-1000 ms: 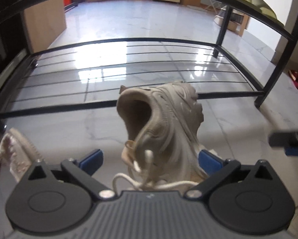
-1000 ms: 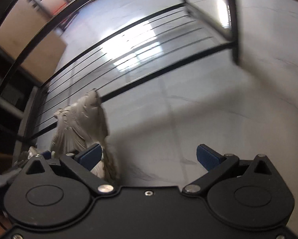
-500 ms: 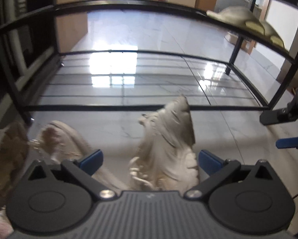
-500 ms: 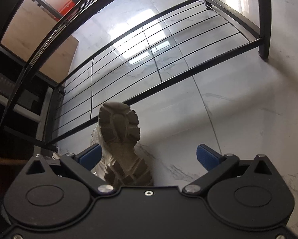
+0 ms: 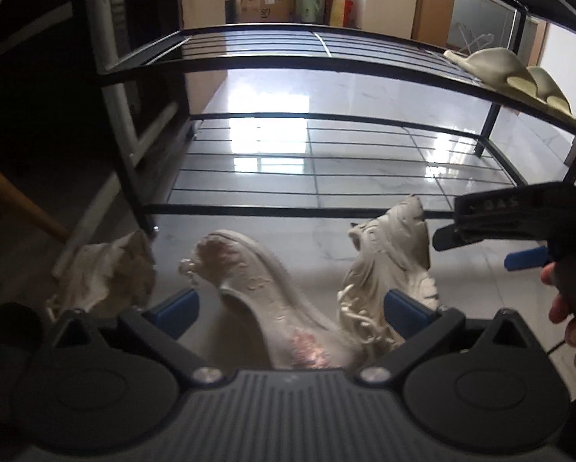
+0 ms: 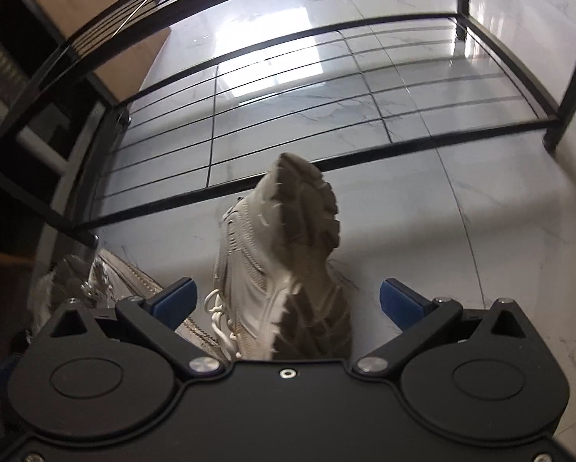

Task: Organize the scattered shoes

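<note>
A beige lace-up sneaker (image 6: 288, 261) lies on its side on the floor, its treaded sole facing my right gripper (image 6: 286, 300), which is open with the shoe between its fingers, unclamped. In the left wrist view the same sneaker (image 5: 395, 254) is right of centre, with the right gripper (image 5: 476, 248) and a hand beside it. My left gripper (image 5: 289, 308) is open around a white flat shoe (image 5: 249, 281) that lies sole up with pink stains. A crumpled pale shoe (image 5: 110, 273) sits at the left by the rack's leg.
A black metal shoe rack (image 5: 311, 63) stands just beyond the shoes, its low wire shelf (image 6: 326, 100) bare. Cream slippers (image 5: 511, 73) rest on the upper shelf at the right. The floor is glossy marble tile. Boxes stand far behind.
My left gripper has drawn back and leftward from the sneaker, and the white flat shoe now lies between its fingers. The right gripper has swung over so the sneaker sits centred before it.
</note>
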A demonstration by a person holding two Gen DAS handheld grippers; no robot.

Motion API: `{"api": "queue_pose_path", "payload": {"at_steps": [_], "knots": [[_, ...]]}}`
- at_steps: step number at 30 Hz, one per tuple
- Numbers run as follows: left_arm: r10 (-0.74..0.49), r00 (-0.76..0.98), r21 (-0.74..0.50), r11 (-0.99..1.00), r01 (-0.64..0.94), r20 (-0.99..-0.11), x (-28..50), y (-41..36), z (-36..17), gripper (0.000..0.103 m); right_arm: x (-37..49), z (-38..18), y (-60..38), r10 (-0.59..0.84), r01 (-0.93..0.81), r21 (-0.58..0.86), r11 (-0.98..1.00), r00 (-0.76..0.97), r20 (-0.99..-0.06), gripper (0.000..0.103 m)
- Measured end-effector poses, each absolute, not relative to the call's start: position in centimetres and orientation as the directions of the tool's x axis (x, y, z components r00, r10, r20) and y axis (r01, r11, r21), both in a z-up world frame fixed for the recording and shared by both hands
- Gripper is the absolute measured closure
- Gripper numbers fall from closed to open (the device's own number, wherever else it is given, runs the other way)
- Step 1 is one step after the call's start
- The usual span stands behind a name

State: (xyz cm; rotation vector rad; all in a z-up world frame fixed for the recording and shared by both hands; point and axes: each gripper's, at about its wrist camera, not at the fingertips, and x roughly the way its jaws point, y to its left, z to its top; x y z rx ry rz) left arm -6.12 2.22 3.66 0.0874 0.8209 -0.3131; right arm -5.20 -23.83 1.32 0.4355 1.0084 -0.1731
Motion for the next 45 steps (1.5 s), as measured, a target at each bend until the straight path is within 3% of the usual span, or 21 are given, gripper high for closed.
{"api": "queue_pose_path", "payload": {"at_steps": [6, 11, 17, 20, 28, 34, 45], "knots": [[-0.269, 0.648, -0.062, 0.944, 0.324, -0.713, -5.5, 3.3, 1.9, 0.001, -4.6, 0.8, -22.9, 0.02, 0.406, 0.278, 0.871, 0.535, -0.845, 0.0], [-0.26, 0.638, -0.066, 0.948, 0.312, -0.725, -4.7, 3.4, 2.4, 0.001, -4.1, -0.4, -22.0, -0.067, 0.401, 0.17, 0.9, 0.514, -0.855, 0.0], [-0.213, 0.601, -0.05, 0.96, 0.276, -0.771, -3.6, 3.6, 2.1, 0.001, -3.5, -2.3, -23.2, -0.021, 0.433, 0.224, 0.873, 0.492, -0.87, 0.0], [-0.216, 0.578, -0.11, 0.971, 0.214, -0.787, -2.6, 5.0, 2.0, 0.001, -3.0, -2.9, -23.1, -0.018, 0.435, 0.222, 0.873, 0.483, -0.875, 0.0], [-0.178, 0.558, -0.175, 0.983, 0.059, -0.811, -1.3, 7.8, 1.4, 0.001, -1.6, -4.0, -20.2, -0.028, 0.328, 0.135, 0.935, 0.448, -0.893, 0.0], [-0.182, 0.53, -0.176, 0.982, 0.062, -0.828, -1.6, 7.6, 1.0, 0.001, -1.0, -5.0, -18.8, -0.112, 0.279, 0.008, 0.96, 0.413, -0.904, 0.0], [-0.152, 0.551, -0.177, 0.984, 0.009, -0.82, -1.9, 8.1, 1.3, 0.001, -0.6, -7.0, -17.0, -0.105, 0.199, -0.035, 0.979, 0.352, -0.93, 0.0]]}}
